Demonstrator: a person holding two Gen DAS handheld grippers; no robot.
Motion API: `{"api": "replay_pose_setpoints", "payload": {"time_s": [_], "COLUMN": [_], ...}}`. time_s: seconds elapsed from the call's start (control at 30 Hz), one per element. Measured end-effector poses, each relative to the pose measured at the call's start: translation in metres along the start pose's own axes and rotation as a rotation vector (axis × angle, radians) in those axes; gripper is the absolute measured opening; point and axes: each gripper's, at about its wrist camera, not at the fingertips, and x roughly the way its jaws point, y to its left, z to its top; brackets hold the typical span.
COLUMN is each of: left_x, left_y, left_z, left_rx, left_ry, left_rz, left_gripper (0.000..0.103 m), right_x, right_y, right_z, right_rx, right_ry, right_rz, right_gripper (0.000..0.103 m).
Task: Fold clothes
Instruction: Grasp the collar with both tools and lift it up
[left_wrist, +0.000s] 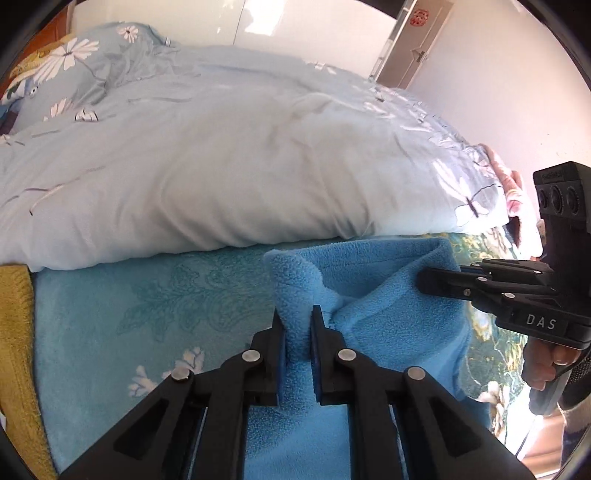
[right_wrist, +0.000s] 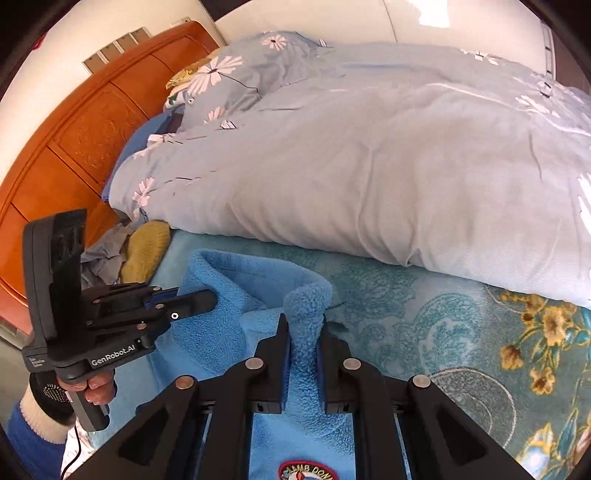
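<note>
Both the left gripper (left_wrist: 297, 325) and right gripper (right_wrist: 303, 332) have their fingers clenched on bunched edges of the blue fleece garment (left_wrist: 388, 332). This looks like the grasp step; next, I judge, lift and lay it flat on the bed's teal floral blanket (left_wrist: 147, 306).

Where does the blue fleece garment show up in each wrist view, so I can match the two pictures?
Left wrist view: blue fleece garment at lower centre-right, a fold pinched in the left gripper.
Right wrist view: blue fleece garment at lower centre-left, a fold pinched in the right gripper; embroidered patch at the bottom edge.
Shared landmark: the pale floral duvet behind it.
</note>
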Motion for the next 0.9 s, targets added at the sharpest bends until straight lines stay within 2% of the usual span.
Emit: {"api": "replay_pose_setpoints", "payload": {"time_s": [0.17,0.37,0.47,0.63,0.9], "left_x": [-0.073,-0.131,-0.149,-0.168,-0.171], "left_y": [-0.043,-0.068,-0.082,-0.099,-0.107], "left_z": [-0.025,-0.061,-0.092,-0.148,-0.233], "left_rx": [0.1,0.131,0.154,0.16,0.101], "left_ry": [-0.097,-0.175,-0.206,-0.227,-0.207], "left_rz": [0.02,0.024,0.029,0.026,0.025], "left_gripper": [0.011,0.011,0.011,0.011,0.011], "right_x": [-0.068,-0.132,-0.151,-0.169,-0.161], "right_y": [0.035,0.069,0.085,0.109,0.118], "right_z": [-0.027,-0.078,-0.11,-0.171,-0.253], "right_rx": [-0.051,-0.094,-0.107,-0.168,-0.16], "right_ry": [-0.081,-0.142,-0.16,-0.171,-0.129], "right_rz": [0.011,-0.005,-0.007,-0.024,-0.033], "right_gripper": [0.012,0.012,0.012,0.012,0.012]}}
